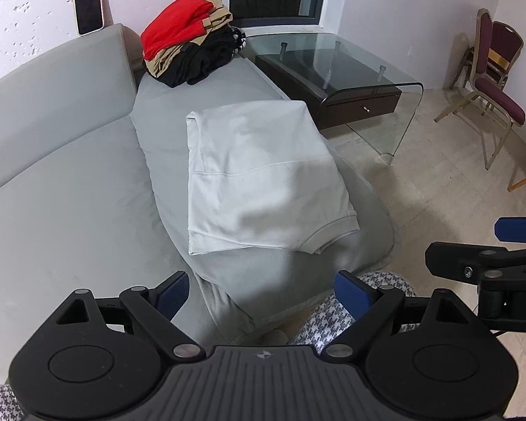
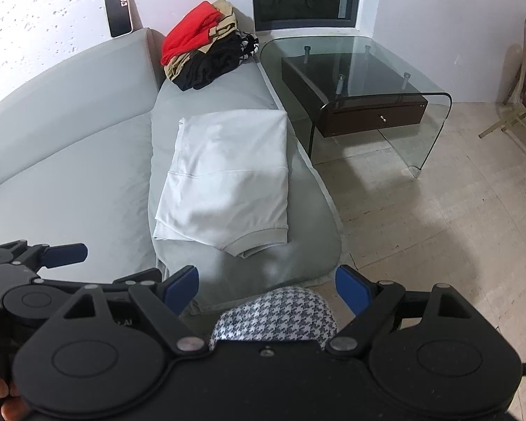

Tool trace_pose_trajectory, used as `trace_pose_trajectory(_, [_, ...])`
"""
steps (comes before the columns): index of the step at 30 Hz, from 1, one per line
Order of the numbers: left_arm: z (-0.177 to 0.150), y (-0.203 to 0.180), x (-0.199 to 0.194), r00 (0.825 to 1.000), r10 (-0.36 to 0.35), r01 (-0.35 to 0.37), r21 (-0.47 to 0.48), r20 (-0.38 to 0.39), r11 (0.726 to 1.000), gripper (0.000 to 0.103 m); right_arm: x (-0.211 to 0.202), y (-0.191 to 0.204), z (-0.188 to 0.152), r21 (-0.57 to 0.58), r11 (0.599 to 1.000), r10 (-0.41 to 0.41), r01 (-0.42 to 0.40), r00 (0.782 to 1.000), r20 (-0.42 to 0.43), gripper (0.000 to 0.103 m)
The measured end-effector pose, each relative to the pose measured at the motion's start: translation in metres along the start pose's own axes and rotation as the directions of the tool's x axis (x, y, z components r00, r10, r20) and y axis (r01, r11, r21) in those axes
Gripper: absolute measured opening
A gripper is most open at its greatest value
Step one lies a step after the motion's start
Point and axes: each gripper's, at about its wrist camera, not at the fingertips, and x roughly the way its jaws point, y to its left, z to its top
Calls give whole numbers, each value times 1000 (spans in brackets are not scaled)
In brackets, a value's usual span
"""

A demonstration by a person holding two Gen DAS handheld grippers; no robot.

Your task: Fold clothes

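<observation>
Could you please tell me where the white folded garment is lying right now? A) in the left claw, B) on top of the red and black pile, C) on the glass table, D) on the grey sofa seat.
D: the white garment lies flat on the sofa seat, apart from the pile at the far end, and both claws are open and empty.

The folded white top (image 1: 259,175) is soft, smooth cloth. The grey sofa (image 1: 63,161) looks soft and matt. The coffee table (image 1: 361,59) is shiny clear glass over dark wood. The left hand-held gripper (image 1: 263,293) is matt black plastic with rough blue pads (image 1: 350,293).
</observation>
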Motion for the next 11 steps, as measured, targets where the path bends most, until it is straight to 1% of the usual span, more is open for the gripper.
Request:
trace_pose_trajectory(8, [0, 1, 5, 1000, -3, 3, -5, -6, 1000, 89, 4, -1, 1, 7, 1000, -6, 6, 1000, -10, 85])
trace_pose_trajectory(11, [-1, 1, 5, 1000, -5, 5, -3, 16, 1000, 89, 6, -2, 2, 11, 1000, -2, 2, 1000, -10, 85])
